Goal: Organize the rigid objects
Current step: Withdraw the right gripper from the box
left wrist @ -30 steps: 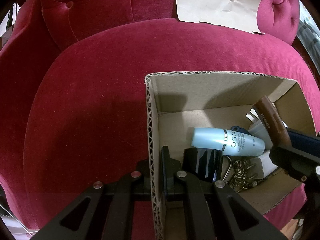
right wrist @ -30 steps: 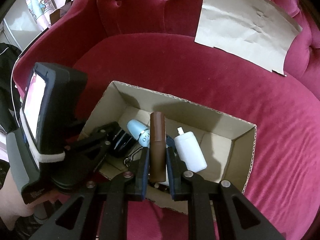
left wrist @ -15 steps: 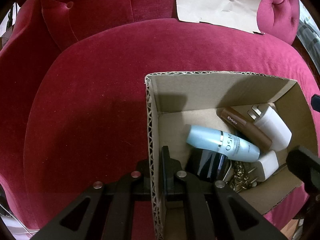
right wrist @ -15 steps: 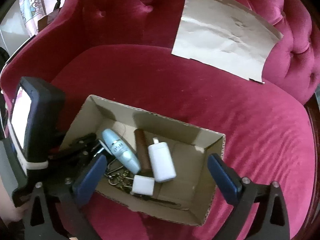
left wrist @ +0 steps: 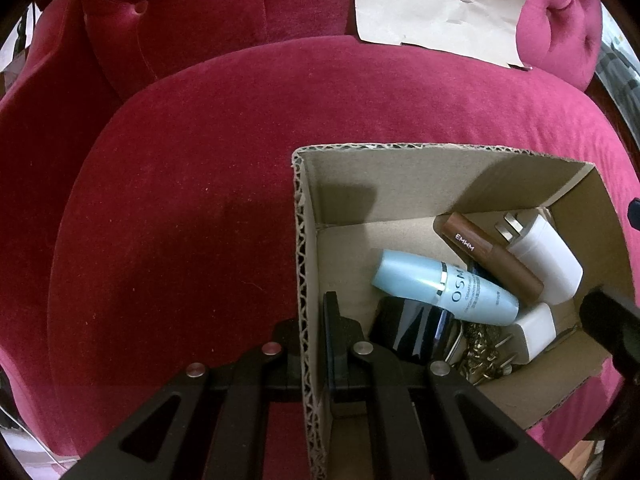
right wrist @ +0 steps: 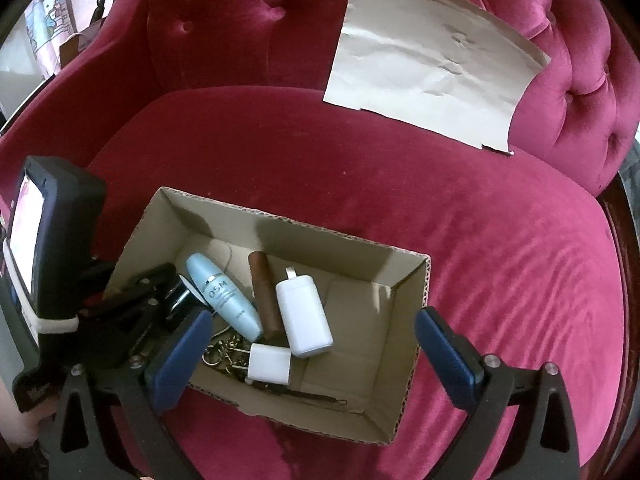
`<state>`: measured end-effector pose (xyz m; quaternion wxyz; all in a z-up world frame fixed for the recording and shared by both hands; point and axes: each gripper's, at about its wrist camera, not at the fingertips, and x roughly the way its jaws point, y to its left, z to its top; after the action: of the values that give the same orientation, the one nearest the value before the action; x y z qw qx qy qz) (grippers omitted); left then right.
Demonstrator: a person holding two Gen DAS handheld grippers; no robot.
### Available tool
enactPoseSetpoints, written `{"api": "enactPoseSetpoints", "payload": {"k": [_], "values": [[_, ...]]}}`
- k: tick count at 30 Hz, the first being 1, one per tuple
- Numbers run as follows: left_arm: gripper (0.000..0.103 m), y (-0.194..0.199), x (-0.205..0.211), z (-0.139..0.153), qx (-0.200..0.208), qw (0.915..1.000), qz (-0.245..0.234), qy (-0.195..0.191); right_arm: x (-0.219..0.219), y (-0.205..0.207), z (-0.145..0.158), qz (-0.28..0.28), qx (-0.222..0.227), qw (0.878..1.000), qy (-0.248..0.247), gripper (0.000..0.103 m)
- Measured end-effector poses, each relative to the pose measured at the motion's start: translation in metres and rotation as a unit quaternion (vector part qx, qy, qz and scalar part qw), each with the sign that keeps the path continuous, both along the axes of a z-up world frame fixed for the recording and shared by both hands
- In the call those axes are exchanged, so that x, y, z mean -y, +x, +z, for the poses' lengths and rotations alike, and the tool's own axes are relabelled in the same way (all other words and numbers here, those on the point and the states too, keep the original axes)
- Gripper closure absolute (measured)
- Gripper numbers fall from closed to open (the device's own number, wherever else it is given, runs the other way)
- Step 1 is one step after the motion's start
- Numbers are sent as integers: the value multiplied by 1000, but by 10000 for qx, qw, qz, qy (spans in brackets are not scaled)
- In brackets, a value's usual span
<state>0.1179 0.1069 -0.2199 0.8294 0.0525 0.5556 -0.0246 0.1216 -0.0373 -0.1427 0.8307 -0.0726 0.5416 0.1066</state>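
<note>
A cardboard box [left wrist: 400, 184] sits on a red velvet seat. My left gripper [left wrist: 310, 320] is shut on the box's left wall, one finger inside and one outside. In the box lie a brown tube [left wrist: 490, 258], a light blue bottle [left wrist: 440, 288], a white plug charger [left wrist: 544, 260], a small white adapter [left wrist: 534, 330], a black jar [left wrist: 412, 330] and keys [left wrist: 480, 344]. My right gripper [right wrist: 312, 320] hangs wide open above the box [right wrist: 320, 248], nothing between its blue pads [right wrist: 184, 356]. The brown tube [right wrist: 264, 296] rests between the bottle [right wrist: 224, 296] and the charger [right wrist: 304, 316].
A creased sheet of beige paper [right wrist: 432, 76] leans against the tufted backrest [right wrist: 224, 32]. The seat cushion [left wrist: 180, 220] spreads left of and behind the box. The left device's lit screen [right wrist: 24, 240] shows at the left edge.
My right gripper opened and let go of the brown tube, which now lies in the box. That gripper then drew back a little. The left gripper kept still on the box wall.
</note>
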Motion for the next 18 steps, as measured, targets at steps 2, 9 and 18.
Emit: {"api": "enactPoseSetpoints", "payload": {"k": [2,9,18], "values": [[98,1,1,1,-4,10000,-25,65,2,0,2,-21,21,10000,2,0],[96,0,3,4,-70,9998,25,194,7,0,10,-127,19,9999,46,0],[53,-13,2,31,214,9983,342,410,13,-5,24,-197,94,9996,168,0]]}}
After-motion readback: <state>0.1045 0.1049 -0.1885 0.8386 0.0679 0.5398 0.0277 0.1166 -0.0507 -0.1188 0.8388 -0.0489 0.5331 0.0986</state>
